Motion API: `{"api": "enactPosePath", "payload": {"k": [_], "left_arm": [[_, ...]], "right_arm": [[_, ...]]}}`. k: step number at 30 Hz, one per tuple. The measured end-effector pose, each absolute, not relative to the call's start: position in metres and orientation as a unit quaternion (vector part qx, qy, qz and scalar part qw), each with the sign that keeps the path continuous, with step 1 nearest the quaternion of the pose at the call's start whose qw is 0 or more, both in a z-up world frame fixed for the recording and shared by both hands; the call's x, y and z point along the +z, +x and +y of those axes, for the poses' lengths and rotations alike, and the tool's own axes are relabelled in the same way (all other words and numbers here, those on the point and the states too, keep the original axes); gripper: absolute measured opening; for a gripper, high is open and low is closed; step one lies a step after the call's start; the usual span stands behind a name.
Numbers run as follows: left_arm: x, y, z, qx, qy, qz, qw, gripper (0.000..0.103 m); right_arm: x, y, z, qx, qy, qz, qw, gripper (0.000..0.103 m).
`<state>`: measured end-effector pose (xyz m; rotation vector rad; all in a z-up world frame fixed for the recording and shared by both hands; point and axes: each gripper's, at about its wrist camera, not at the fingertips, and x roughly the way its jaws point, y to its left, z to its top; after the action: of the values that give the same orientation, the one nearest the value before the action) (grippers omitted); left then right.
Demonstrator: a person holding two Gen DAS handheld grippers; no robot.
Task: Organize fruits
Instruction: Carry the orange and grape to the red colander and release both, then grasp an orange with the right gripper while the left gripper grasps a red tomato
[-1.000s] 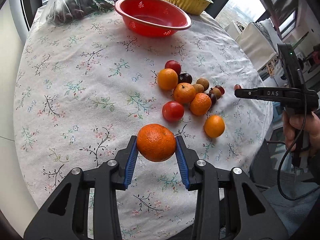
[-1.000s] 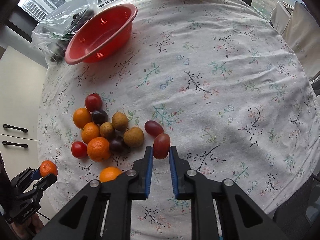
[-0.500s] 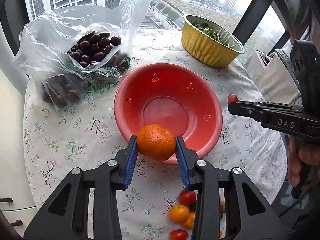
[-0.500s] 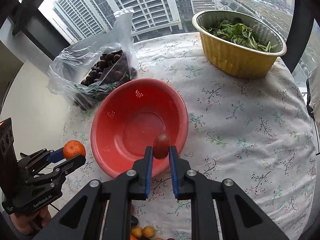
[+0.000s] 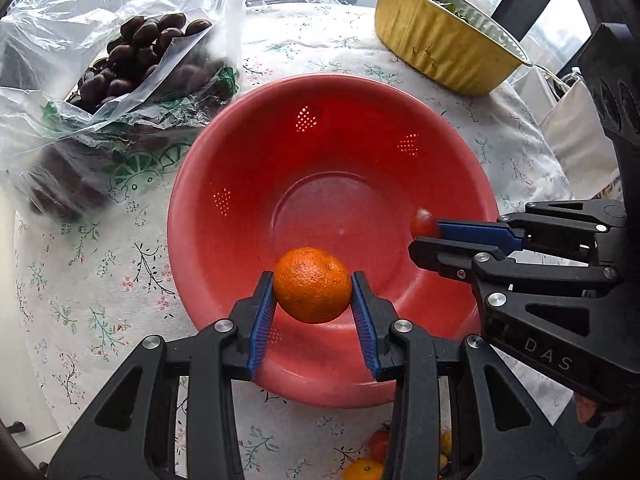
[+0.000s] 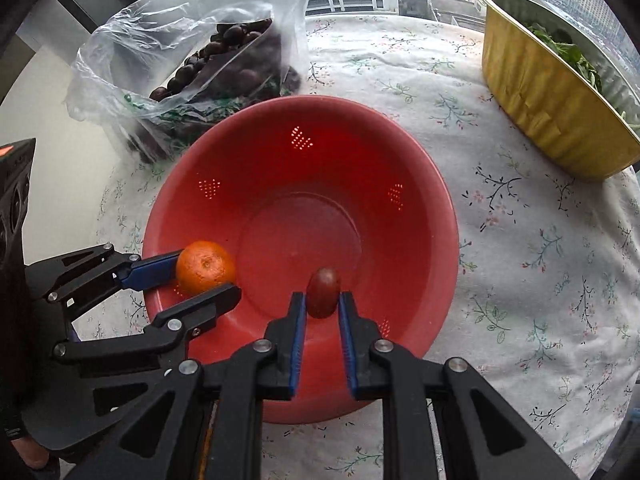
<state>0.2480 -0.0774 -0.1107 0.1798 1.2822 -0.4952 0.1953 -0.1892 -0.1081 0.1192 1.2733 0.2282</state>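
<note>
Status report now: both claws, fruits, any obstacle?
Left claw shut on orange. Right claw shut on small red fruit. Both over red colander, nothing inside it. No obstacle seen.

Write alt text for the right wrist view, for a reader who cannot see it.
The right gripper holds a small red grape tomato over an empty red colander, while the left gripper holds a mandarin over its left side. Behind, on the floral tablecloth, sit a clear bag of dark fruit and a gold foil tray of greens.
</note>
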Motion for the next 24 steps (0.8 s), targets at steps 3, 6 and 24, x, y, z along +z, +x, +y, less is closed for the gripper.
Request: {"api": "enactPosePath", "payload": {"k": [3,6,24], "left_arm": [[-0.117,0.249,-0.081,-0.222,0.093,0.591,0.77,0.036],[-0.119,0.244,-0.085,-0.219,0.104,0.586,0.773,0.037],[-0.054,0.189,-0.036,-0.222,0.061,0.525,0.819,0.088]], "right_arm": [[-0.11,0.198,-0.189,0.103,0.046,0.594,0.797,0.02],[-0.111,0.199,-0.191,0.095,0.045,0.595,0.797,0.027],[-0.046,0.127,-0.217,0.078,0.096,0.544,0.83,0.059]]}}
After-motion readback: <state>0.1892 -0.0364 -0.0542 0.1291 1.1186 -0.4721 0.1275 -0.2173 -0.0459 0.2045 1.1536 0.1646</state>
